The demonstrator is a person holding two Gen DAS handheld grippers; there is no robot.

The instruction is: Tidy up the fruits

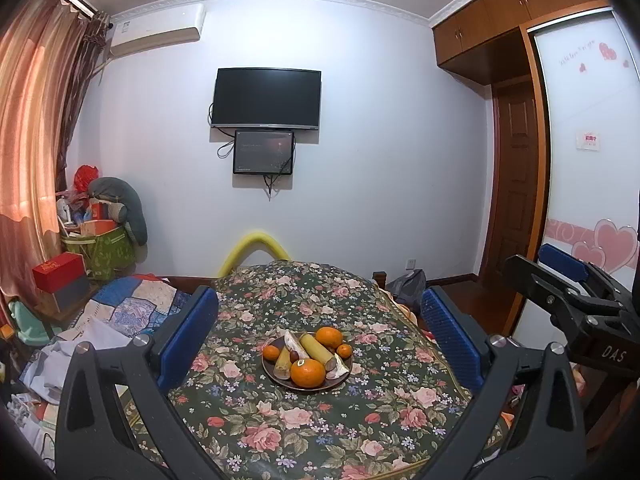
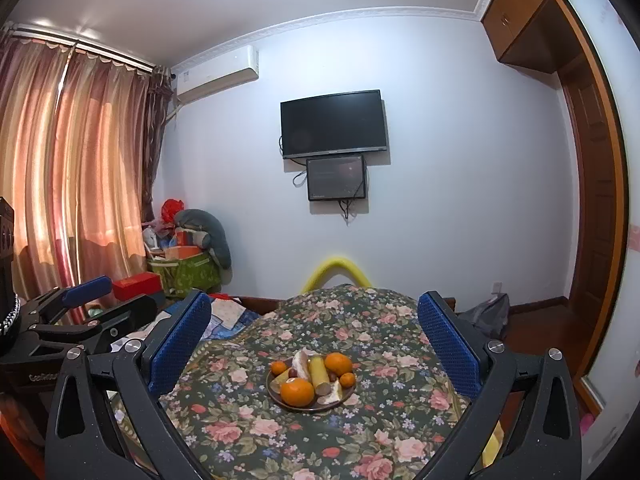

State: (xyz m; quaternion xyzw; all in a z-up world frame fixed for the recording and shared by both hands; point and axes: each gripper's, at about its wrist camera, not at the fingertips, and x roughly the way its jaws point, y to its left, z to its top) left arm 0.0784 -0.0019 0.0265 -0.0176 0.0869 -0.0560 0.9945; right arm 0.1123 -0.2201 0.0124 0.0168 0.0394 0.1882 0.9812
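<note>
Floral cloth (image 1: pixel 304 412) bears one plate (image 1: pixel 280 378) between open tongs (image 1: pixel 316 332).

Left gripper (image 1: pixel 320 320), right gripper (image 2: pixel 314 338): black frames, blue ribbed jaws, silver screws.

Dark green tablecloth (image 1: pixel 320 432) patterned with pink roses; brown plate (image 1: pixel 269 369) holding 4 orange oranges (image 1: pixel 307 372) and yellow-green sugarcane pieces (image 1: pixel 316 347); blue-padded black left gripper (image 1: pixel 320 320)
</note>
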